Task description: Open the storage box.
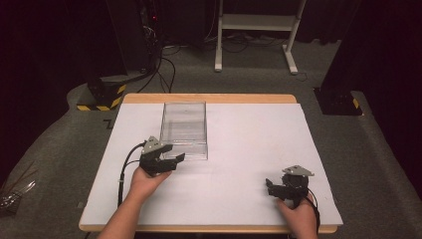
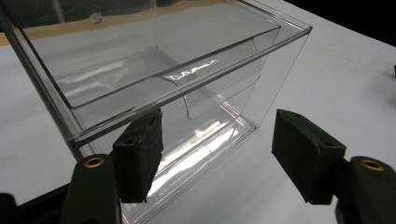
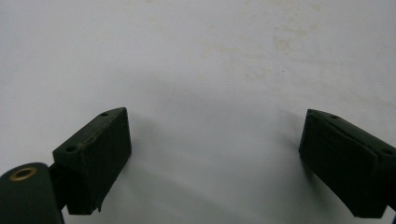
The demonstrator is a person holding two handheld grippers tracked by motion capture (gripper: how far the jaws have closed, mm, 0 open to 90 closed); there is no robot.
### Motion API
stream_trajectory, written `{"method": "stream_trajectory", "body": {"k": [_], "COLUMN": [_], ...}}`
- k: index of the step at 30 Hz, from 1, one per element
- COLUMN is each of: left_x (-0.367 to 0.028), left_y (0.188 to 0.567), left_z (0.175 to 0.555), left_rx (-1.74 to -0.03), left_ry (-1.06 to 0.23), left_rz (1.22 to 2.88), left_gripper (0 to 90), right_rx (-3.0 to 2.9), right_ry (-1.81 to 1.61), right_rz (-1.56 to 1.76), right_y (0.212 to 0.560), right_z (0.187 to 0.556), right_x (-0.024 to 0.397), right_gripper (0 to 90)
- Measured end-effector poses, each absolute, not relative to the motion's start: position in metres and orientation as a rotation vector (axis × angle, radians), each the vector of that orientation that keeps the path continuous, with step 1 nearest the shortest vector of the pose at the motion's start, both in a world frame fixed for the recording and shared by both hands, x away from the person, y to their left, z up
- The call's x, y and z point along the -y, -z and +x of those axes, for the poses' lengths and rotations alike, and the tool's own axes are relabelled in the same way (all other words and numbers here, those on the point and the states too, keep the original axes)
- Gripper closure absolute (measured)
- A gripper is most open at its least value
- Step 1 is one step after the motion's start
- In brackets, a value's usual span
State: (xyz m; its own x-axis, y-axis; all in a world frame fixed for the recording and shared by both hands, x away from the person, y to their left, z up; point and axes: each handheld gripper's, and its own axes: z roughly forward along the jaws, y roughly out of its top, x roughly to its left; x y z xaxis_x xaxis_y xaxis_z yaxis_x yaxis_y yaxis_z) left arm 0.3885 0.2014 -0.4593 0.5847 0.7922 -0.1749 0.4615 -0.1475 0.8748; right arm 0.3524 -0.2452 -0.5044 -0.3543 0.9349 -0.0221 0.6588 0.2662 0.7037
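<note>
Clear plastic box (image 1: 184, 128) toward the far left of the white desk (image 1: 259, 144), its near corner just ahead of the left gripper (image 1: 173, 155), jaws spread wide and empty, one pad (image 2: 140, 151) seemingly right against the lower front wall. Right gripper (image 1: 270, 186) low over bare desk, well apart from the box, jaws likewise wide and empty. Likely trouble: slick, light walls skidding away or tipping under a one-sided nudge; glare hiding the true edge, hence a mistimed squeeze.
</note>
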Motion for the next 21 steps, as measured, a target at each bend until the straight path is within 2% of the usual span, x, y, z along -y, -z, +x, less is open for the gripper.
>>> {"method": "stream_trajectory", "body": {"k": [6, 12, 21], "left_x": [-0.206, -0.208, -0.208], "left_y": [0.460, 0.462, 0.464], "left_z": [0.393, 0.396, 0.399], "left_rx": [-0.982, -0.974, -0.948], "left_ry": [-0.428, -0.401, -0.387], "left_rz": [1.825, 1.795, 1.770], "left_gripper": [41.1, 50.9, 59.5], "right_rx": [-2.106, -2.106, -2.104], "right_ry": [-0.847, -0.845, -0.845], "right_rz": [1.439, 1.435, 1.435], "right_y": [0.504, 0.504, 0.504], "right_z": [0.352, 0.352, 0.352], "right_x": [0.245, 0.245, 0.245], "right_gripper": [9.2, 9.3, 9.4]}}
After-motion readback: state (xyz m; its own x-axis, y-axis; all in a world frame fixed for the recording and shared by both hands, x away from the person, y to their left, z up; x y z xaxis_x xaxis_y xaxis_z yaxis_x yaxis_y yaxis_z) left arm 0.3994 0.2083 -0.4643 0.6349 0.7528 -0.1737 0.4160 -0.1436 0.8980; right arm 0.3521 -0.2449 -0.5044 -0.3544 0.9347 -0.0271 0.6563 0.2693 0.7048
